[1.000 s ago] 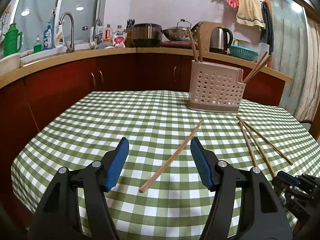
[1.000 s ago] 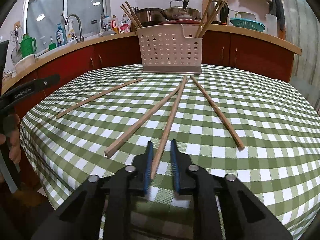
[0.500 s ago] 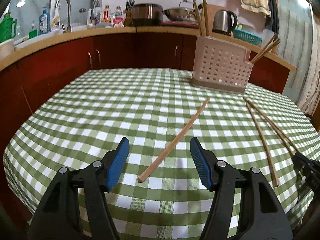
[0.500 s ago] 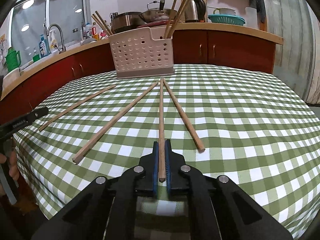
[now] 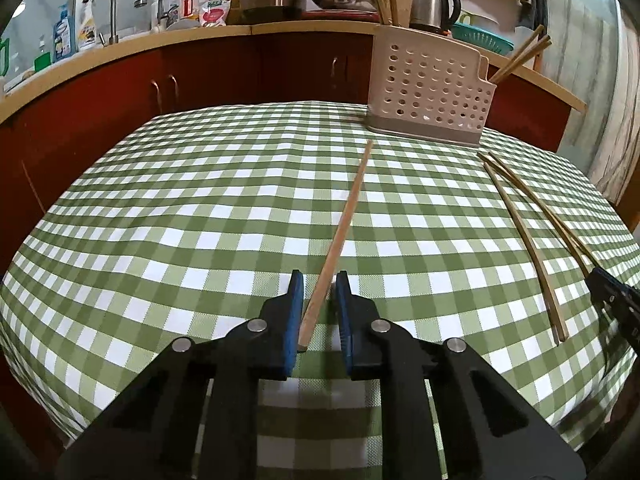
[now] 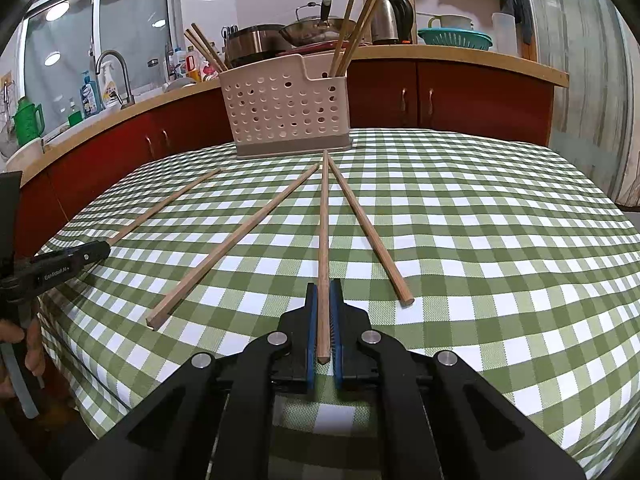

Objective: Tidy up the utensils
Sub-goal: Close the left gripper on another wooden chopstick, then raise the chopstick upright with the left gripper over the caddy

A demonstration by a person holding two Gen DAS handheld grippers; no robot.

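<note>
Chopsticks lie on a green-checked desk (image 6: pixel 480 208) in a kitchen, before a perforated utensil holder (image 6: pixel 286 110).

Left of the holder, a sink tap (image 6: pixel 114 68) and bottles stand on the red-cabinet counter; the left gripper (image 5: pixel 319 308) has its jaws closing around one chopstick (image 5: pixel 344 224), its far tip short of the holder. The right gripper (image 6: pixel 324 324) pinches the middle chopstick (image 6: pixel 324 220), loose ones on either side. Right of the holder: kettle (image 6: pixel 394 14), teal basket (image 6: pixel 454 38).
</note>
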